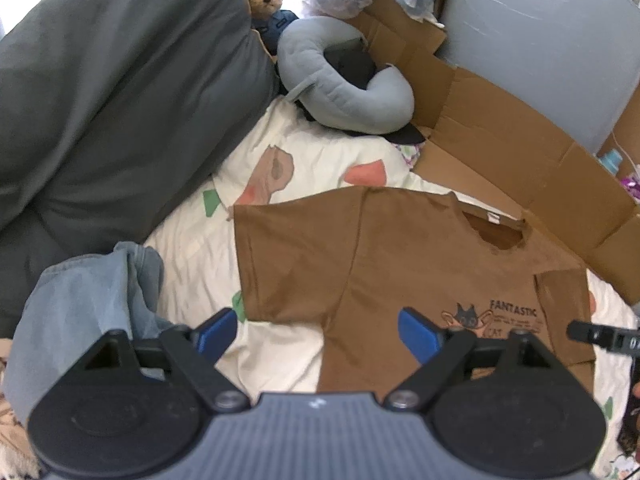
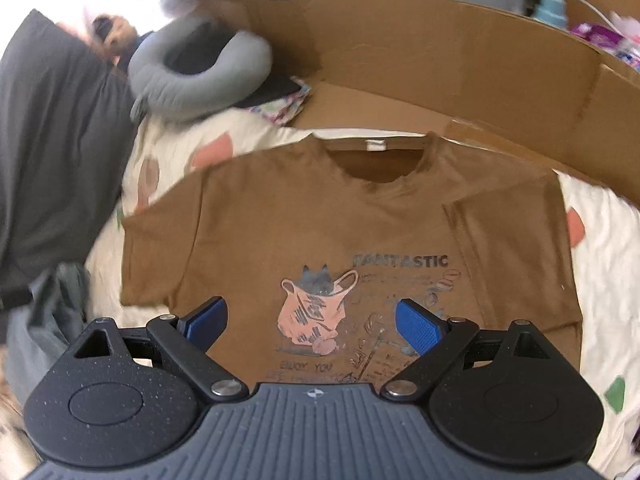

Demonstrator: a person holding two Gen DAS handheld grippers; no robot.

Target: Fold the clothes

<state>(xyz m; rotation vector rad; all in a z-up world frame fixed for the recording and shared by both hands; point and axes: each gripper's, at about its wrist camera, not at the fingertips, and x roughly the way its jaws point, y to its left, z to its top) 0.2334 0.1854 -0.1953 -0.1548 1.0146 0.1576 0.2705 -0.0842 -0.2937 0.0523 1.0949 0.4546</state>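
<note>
A brown T-shirt with a cat print and the word FANTASTIC lies front up on a white patterned bed sheet. Its right sleeve is folded in over the chest; the left sleeve lies spread flat. My left gripper hovers open above the shirt's left side, near the sleeve's lower edge, with nothing between its blue pads. My right gripper hangs open over the printed chest, holding nothing. A tip of the right gripper shows at the left wrist view's right edge.
A grey duvet is heaped on the left, with crumpled blue denim beside my left gripper. A grey neck pillow and a teddy bear lie beyond the shirt. Flattened cardboard borders the collar side.
</note>
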